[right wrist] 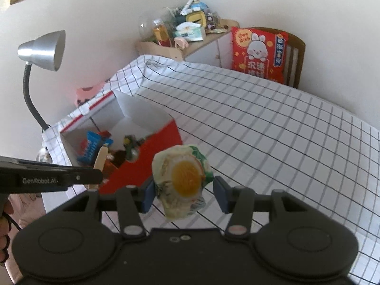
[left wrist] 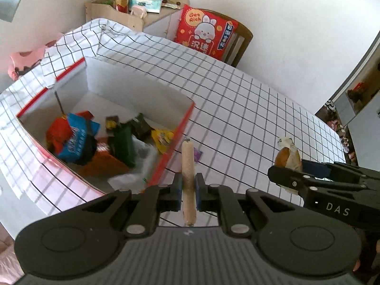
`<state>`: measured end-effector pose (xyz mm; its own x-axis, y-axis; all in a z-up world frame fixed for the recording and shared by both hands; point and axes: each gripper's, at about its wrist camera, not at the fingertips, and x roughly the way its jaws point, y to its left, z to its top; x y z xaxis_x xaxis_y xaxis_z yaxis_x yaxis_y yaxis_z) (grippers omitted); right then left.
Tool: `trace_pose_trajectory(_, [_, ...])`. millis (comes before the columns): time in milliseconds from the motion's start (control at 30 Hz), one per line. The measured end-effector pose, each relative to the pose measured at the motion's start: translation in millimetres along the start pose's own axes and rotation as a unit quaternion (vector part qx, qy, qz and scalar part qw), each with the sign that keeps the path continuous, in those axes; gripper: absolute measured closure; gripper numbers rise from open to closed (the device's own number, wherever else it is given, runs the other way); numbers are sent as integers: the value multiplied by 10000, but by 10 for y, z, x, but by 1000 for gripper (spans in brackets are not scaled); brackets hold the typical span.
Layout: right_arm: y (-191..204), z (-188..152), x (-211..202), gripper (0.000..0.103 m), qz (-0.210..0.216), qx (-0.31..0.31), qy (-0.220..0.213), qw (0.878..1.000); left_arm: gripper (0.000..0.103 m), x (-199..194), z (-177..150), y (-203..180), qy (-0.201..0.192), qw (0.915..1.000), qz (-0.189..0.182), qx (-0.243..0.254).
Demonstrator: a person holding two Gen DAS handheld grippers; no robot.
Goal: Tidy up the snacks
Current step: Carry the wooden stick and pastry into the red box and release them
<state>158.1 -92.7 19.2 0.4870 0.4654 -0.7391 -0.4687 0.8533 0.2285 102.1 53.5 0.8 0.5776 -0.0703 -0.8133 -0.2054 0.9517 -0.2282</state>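
My left gripper [left wrist: 188, 186] is shut on a tan sausage stick [left wrist: 188, 166], held upright just right of the red snack box [left wrist: 175, 140]. The box stands open on the checked table and holds several snack packets [left wrist: 76, 142]. My right gripper [right wrist: 184, 193] holds a round wrapped snack with an egg-yolk picture [right wrist: 182, 180]; the left pad touches it, the right pad stands slightly off. That snack also shows in the left wrist view [left wrist: 288, 155]. In the right wrist view the box [right wrist: 152, 152] lies ahead to the left, with the sausage [right wrist: 99, 160] beside it.
A checked tablecloth [left wrist: 249, 109] covers the table. A silver desk lamp [right wrist: 42, 52] stands left of the box. A cluttered shelf [left wrist: 137, 2] and a chair with a red cushion [left wrist: 204, 33] stand beyond the far edge. A small purple wrapper [left wrist: 198, 154] lies by the box.
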Motion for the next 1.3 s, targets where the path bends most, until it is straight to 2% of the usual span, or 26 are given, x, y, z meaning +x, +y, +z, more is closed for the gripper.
trace_pose_trajectory(400, [715, 334, 408, 53, 79, 7, -113, 9999, 92, -85, 437, 798, -74, 9999, 126, 24])
trace_pose_trajectory(667, [1013, 534, 913, 53, -1, 195, 41, 9998, 92, 134, 810, 1262, -138, 9986, 424, 297])
trace_pose_trajectory(933, [1175, 626, 1451, 53, -155, 390, 316, 9986, 92, 570, 1076, 1635, 215, 9985, 460, 208])
trace_pose_trajectory(1300, [1241, 627, 1826, 52, -398, 369, 615, 9966, 92, 970, 1107, 1852, 548, 9964, 615, 195])
